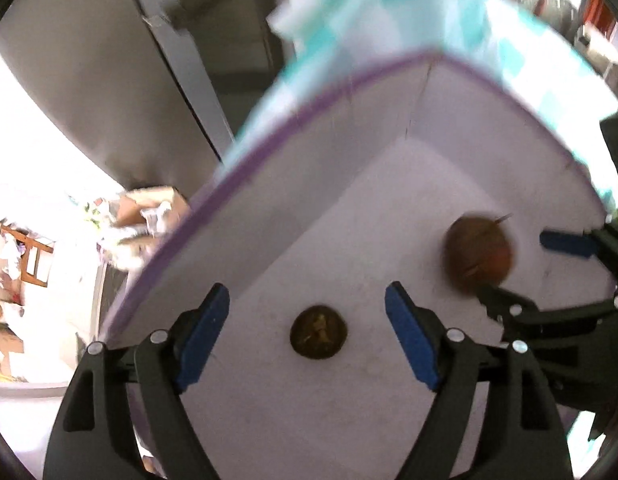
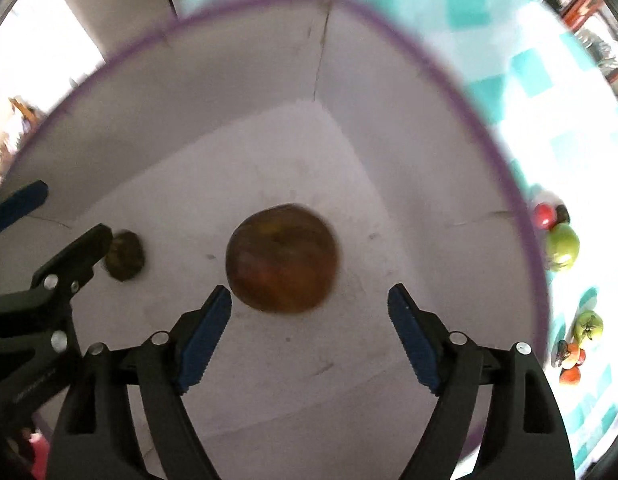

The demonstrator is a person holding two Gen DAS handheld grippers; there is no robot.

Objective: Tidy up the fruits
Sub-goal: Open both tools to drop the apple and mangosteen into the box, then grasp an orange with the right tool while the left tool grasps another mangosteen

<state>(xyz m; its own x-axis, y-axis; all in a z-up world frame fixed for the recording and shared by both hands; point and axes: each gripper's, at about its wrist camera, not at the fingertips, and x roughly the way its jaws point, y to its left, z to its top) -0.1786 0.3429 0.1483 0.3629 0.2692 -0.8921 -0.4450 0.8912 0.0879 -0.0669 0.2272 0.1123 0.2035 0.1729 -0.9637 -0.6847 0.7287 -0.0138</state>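
A home: checked tablecloth, wooden chair, household clutter

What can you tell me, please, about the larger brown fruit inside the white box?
The larger brown fruit is round and reddish-brown with darker mottling, its skin looking smooth; the left wrist view shows a thin stem. It is blurred. It appears to lie on the floor of the white box, apart from the walls and the small dark fruit. The right gripper is open around it, pads not pressing.
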